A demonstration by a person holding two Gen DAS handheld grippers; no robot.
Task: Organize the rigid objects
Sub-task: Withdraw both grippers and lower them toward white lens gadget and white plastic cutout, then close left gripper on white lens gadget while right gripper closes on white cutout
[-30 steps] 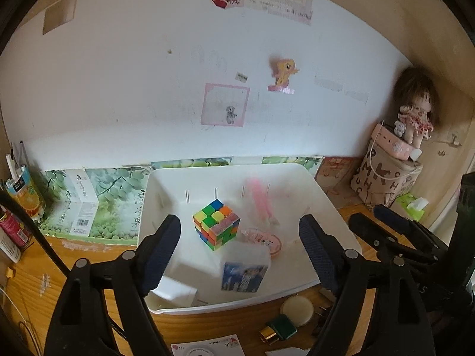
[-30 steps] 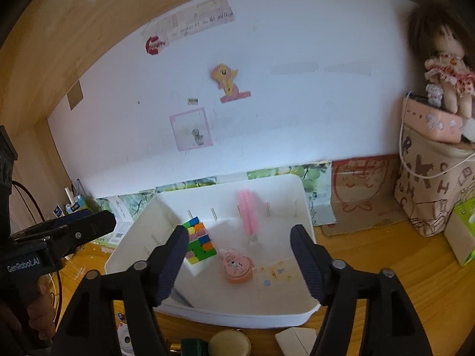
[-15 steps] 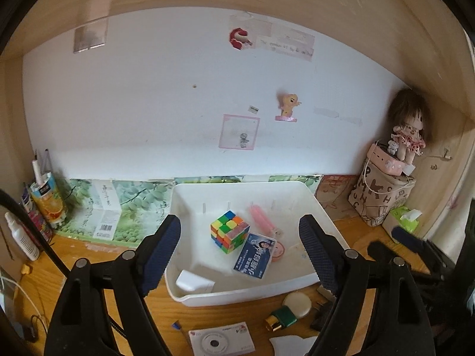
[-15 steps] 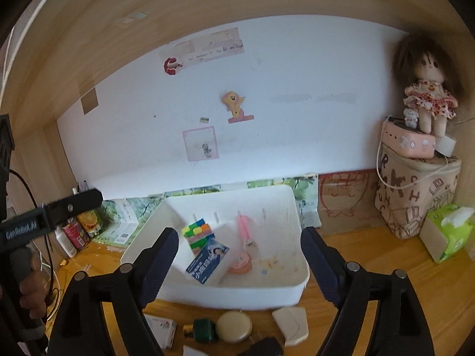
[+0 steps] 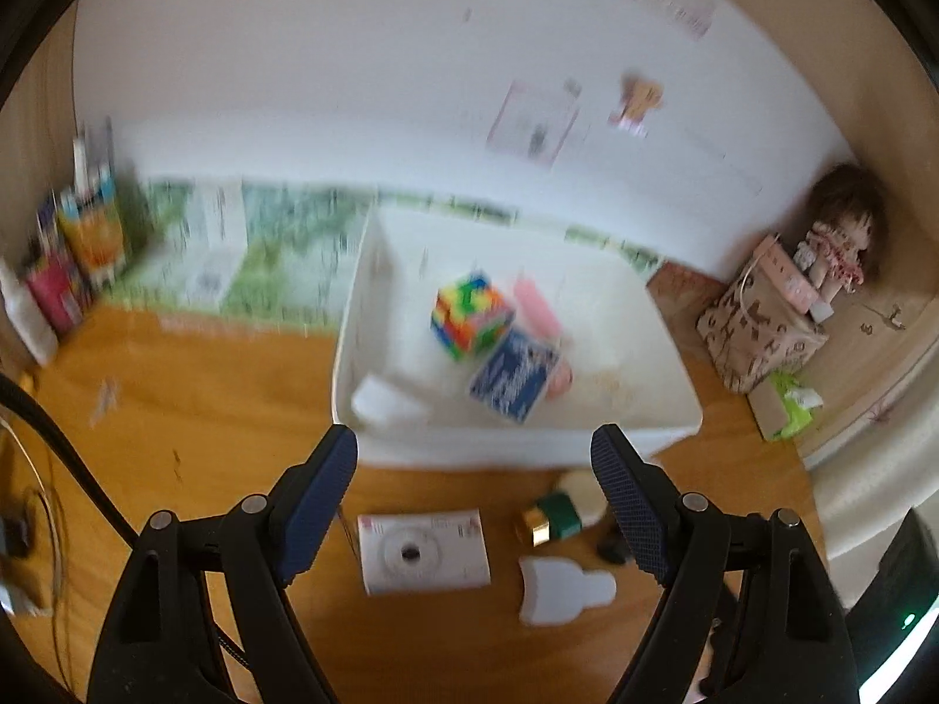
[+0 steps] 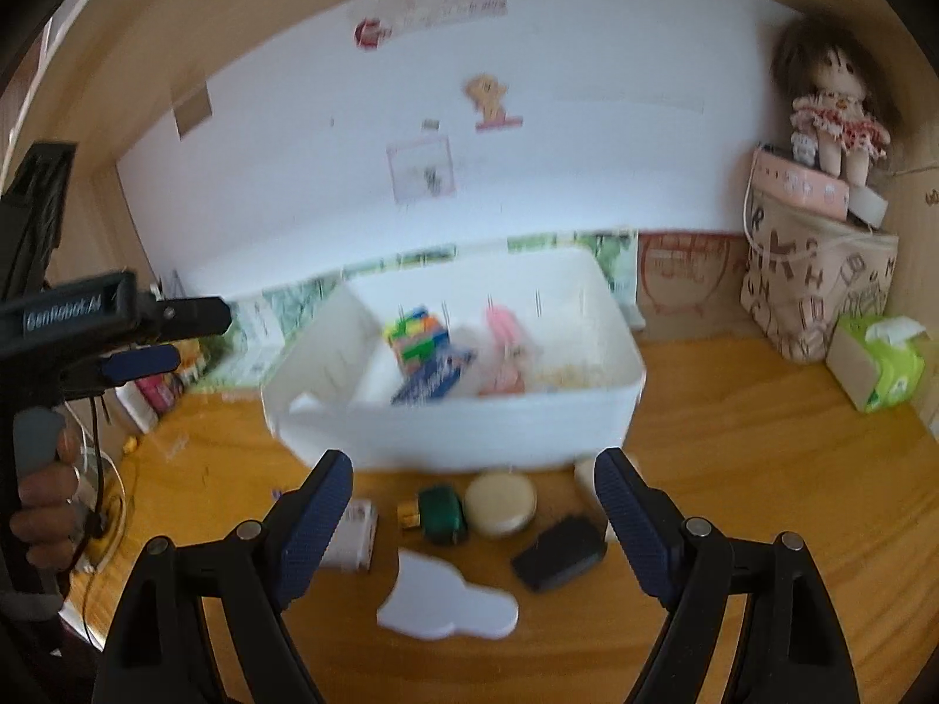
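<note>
A white bin (image 5: 639,440) (image 6: 458,434) stands mid-desk. In it lie a colourful puzzle cube (image 5: 469,317) (image 6: 416,337), a blue box (image 5: 513,378) (image 6: 434,381) leaning on the cube, and a pink item (image 5: 535,305) (image 6: 505,334). On the desk in front lie a white camera (image 5: 422,551), a green bottle (image 5: 557,516) (image 6: 441,513), a round cream compact (image 6: 500,503), a black item (image 6: 557,551) and a flat white bottle shape (image 5: 563,589) (image 6: 446,598). My left gripper (image 5: 474,447) (image 6: 193,337) and right gripper (image 6: 472,469) hang open over these, holding nothing.
A doll (image 6: 833,105) sits on a patterned bag (image 6: 816,287) at the right, with a green tissue box (image 6: 880,364) beside it. Cartons and bottles (image 5: 64,270) stand at the far left. A person's hand (image 6: 41,498) grips the left tool.
Both grippers have drawn back from the bin and tipped downward, so the loose items on the desk front now show. The blue box has come to rest against the cube.
</note>
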